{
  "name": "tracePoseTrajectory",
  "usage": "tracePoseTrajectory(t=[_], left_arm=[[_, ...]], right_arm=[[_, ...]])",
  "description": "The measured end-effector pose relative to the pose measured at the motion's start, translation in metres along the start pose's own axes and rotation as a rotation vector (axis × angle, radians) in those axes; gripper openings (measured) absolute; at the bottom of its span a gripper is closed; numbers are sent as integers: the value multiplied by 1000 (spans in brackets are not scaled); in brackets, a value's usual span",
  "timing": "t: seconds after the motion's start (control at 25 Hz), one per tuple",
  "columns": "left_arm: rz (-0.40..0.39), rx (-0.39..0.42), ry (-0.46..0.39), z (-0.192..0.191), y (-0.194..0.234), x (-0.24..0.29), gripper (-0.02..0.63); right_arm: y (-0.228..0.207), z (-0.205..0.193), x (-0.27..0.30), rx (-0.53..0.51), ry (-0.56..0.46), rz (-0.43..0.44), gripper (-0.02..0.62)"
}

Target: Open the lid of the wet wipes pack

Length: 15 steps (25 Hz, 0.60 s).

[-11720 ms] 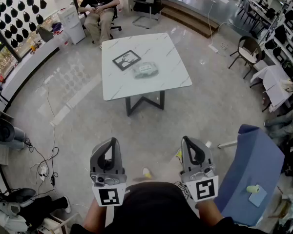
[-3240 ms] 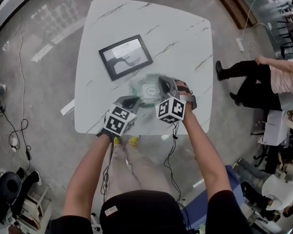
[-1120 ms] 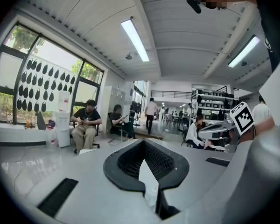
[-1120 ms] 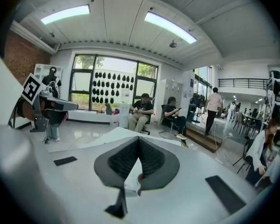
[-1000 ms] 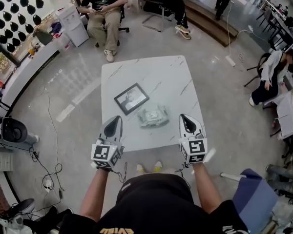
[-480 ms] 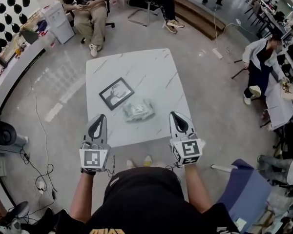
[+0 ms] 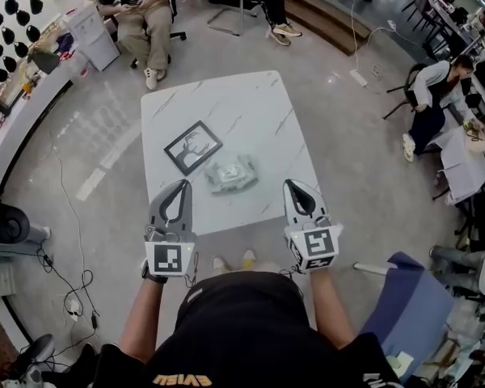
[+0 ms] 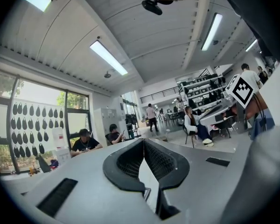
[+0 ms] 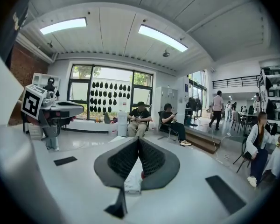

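Note:
The wet wipes pack point(image 7: 230, 175) lies near the middle of the white marble table point(image 7: 259, 111), beside a black picture frame point(image 7: 192, 146). It is too small here to tell how its lid stands. Both grippers are held short of the table's near edge, apart from the pack. My left gripper point(image 7: 182, 183) is shut on nothing, and in its own view the left gripper point(image 8: 143, 141) points out across the room. My right gripper point(image 7: 293, 183) is also shut and empty, its jaw tips meeting in the right gripper view point(image 9: 138, 139). Neither gripper view shows the pack.
Two people sit on chairs point(image 7: 141, 2) beyond the table's far side, and another person point(image 7: 432, 95) sits at the right. A blue chair point(image 7: 404, 297) stands at my lower right. Cables point(image 7: 65, 289) trail over the floor at the left.
3.2 s ago both grippers were down at the pack; since then they have drawn back toward my body. Over the last half second they have barely moved and stay shut.

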<state>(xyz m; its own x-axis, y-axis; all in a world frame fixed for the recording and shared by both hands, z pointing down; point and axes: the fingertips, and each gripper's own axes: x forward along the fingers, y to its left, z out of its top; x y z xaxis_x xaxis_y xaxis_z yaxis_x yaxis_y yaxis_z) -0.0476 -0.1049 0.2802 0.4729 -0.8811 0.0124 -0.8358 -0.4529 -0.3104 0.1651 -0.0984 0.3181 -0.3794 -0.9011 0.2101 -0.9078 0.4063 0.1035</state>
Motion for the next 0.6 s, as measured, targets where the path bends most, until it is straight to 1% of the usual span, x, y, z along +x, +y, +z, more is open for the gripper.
tracePoseTrajectory(t=[0.04,0.08,0.2,0.32,0.44,0.48,0.6], left_arm=[[-15,41,-6,2,-2,0,18],[-26,65,-6,3,-5,-2,18],[-25,40,1,4,-8,-5,18],[-26,50,-18,9,-9,-3,18],[-17,-30,-7,7,-8,-6,18],[-13,-46,-16,9,-7,-7,18],[-7,-54,-34,15,-6,-8,18]], right_arm=[[2,-1,-1,1,2,1,2],[4,-3,-2,2,6,2,2],[7,-1,-5,-1,4,5,2],[7,4,-6,-3,-7,7,2],[9,5,-8,1,-12,9,2],[10,6,-8,4,-14,10,2],[11,8,-9,2,-18,10,2]])
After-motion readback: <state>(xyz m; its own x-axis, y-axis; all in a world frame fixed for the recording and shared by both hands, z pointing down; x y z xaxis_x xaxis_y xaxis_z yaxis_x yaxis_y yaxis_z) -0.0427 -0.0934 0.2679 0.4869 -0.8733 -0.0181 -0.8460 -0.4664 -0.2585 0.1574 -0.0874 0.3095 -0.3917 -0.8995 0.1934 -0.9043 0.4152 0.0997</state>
